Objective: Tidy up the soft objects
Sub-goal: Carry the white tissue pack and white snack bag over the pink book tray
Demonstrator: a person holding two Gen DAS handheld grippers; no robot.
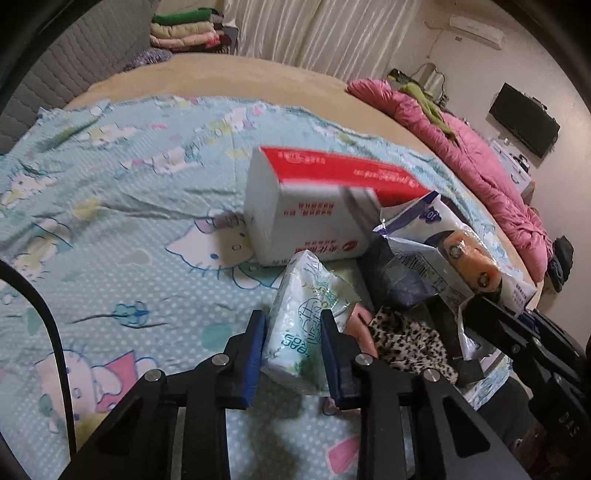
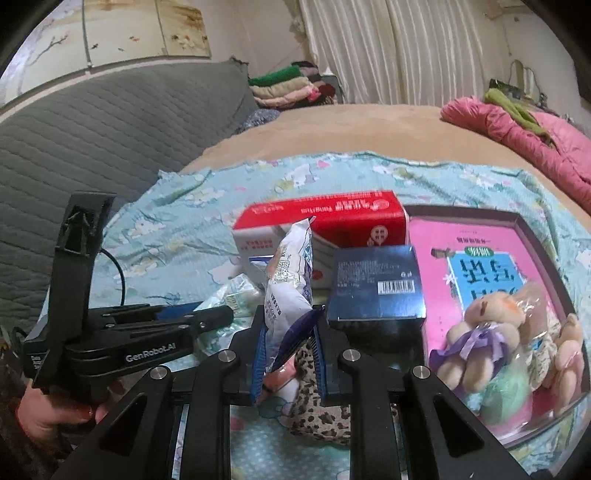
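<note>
Patterned light-blue sheet (image 1: 110, 229) spread over tan bed (image 1: 221, 77). Pink quilt (image 1: 491, 166) bunched along right edge. Folded clothes (image 1: 184, 31) stacked at far-left corner. Curtains (image 2: 406, 48) behind; dark screen (image 1: 524, 120) on wall.

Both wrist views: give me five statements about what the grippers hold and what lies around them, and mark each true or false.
1. The left gripper is shut on a pale green tissue pack. True.
2. The right gripper is open. False: it is shut on a white and blue packet.
3. The red and white tissue box stands on the floor. False: it rests on the cartoon-print sheet.
4. The plush bears lie in the pink box. True.
5. The pink quilt covers the dark blue box. False: they are apart.
</note>
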